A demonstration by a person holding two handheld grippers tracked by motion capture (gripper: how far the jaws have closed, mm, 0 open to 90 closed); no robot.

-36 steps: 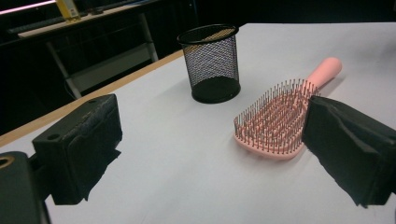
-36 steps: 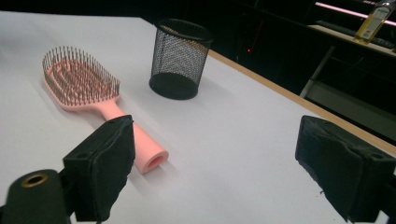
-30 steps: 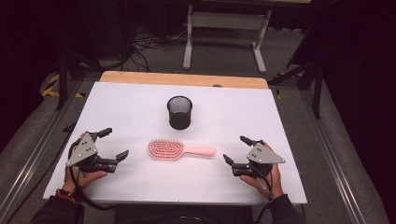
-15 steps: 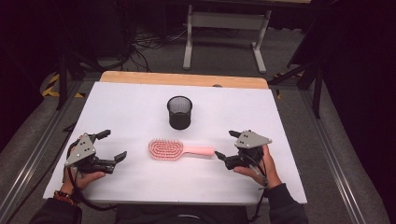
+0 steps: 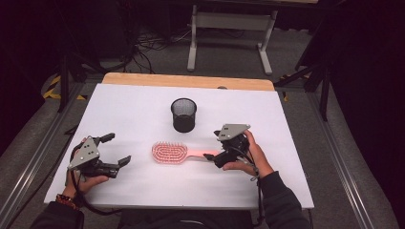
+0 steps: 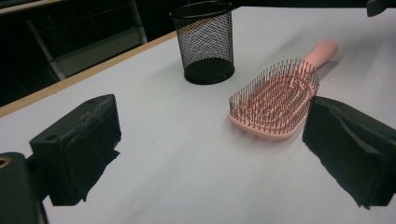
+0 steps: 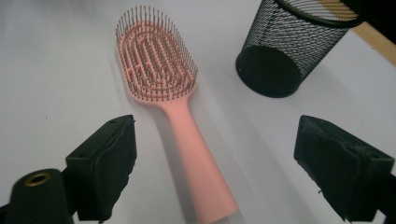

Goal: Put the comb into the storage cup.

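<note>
White table (image 5: 133, 102) in front of me, wood strip along far edge. Pink hairbrush (image 5: 169, 153) lying flat near middle, bristles up, handle pointing toward my right side. Black mesh cup (image 5: 184, 114) standing upright just behind brush, apart from it, mouth open to top. Both sit straight on white surface.

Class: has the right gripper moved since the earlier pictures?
Yes. The right gripper has moved inward from the table's right edge to the pink hairbrush handle, fingers open.
</note>
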